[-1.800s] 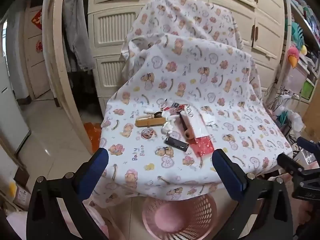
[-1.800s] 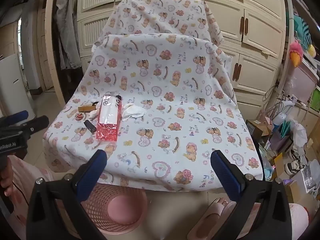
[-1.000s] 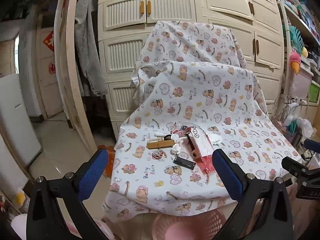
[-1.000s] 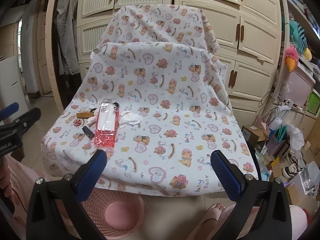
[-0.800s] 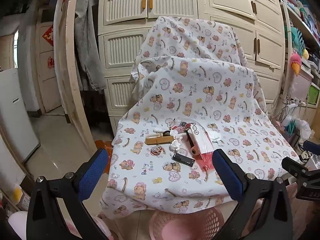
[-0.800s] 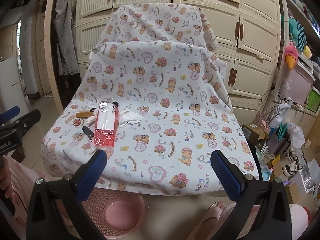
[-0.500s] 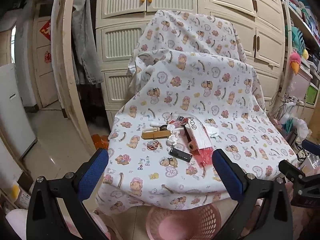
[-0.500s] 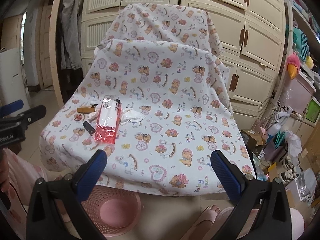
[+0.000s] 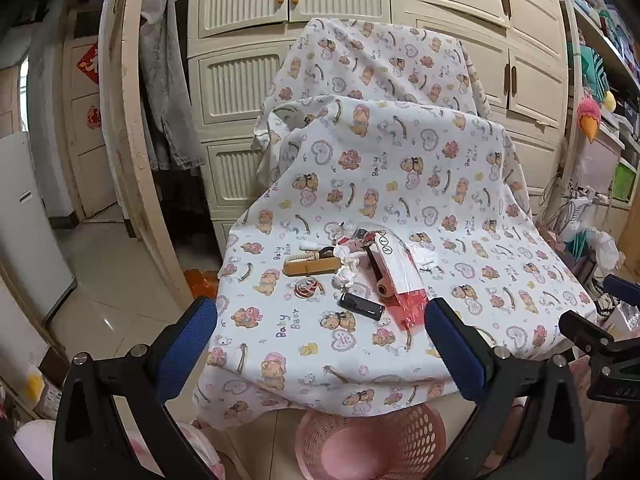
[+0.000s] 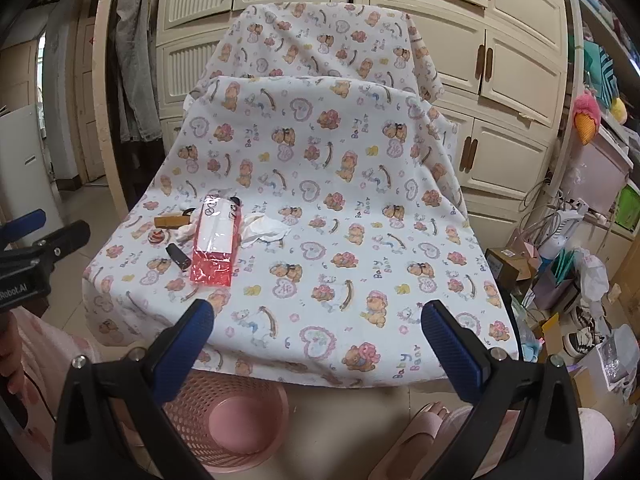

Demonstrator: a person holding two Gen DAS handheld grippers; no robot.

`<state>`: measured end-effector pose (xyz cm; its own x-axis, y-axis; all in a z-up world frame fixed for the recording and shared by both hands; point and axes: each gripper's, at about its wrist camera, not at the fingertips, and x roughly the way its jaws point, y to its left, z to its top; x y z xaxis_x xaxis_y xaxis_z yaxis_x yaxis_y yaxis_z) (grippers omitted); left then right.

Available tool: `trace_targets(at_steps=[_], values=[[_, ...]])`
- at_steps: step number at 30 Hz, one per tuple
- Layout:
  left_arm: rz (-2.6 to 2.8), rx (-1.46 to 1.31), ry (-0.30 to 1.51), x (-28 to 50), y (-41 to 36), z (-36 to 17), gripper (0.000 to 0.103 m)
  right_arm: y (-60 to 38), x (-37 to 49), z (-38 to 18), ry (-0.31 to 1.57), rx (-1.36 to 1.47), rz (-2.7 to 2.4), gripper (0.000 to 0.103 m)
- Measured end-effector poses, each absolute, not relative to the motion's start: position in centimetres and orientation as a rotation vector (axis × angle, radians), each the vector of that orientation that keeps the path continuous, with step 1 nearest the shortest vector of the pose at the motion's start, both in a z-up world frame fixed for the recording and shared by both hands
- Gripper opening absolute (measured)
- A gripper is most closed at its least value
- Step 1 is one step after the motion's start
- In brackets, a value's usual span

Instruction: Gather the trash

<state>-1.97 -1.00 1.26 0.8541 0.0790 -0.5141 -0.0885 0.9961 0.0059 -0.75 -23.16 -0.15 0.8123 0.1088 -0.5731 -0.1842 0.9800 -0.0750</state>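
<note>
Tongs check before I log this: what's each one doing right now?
Left tongs: open, holding nothing.
Right tongs: open, holding nothing.

Trash on sheet; basket below front edge.

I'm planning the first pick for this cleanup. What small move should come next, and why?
Probably ease the left gripper forward and down toward the crumpled white tissue. Both grippers hang open and empty short of the bear-print cloth, the litter lies in one cluster on the left gripper's side, and the pink basket waits on the floor just below the cloth's front edge.
</note>
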Motion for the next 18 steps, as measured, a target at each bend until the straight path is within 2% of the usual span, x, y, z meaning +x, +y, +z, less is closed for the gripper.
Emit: trace_targets(at_steps=[18], values=[[0.068, -0.063, 0.582, -1.46, -0.26, 1.01, 0.102, -23.04, -0.49, -0.41, 0.629, -0.118, 0.182, 0.103]])
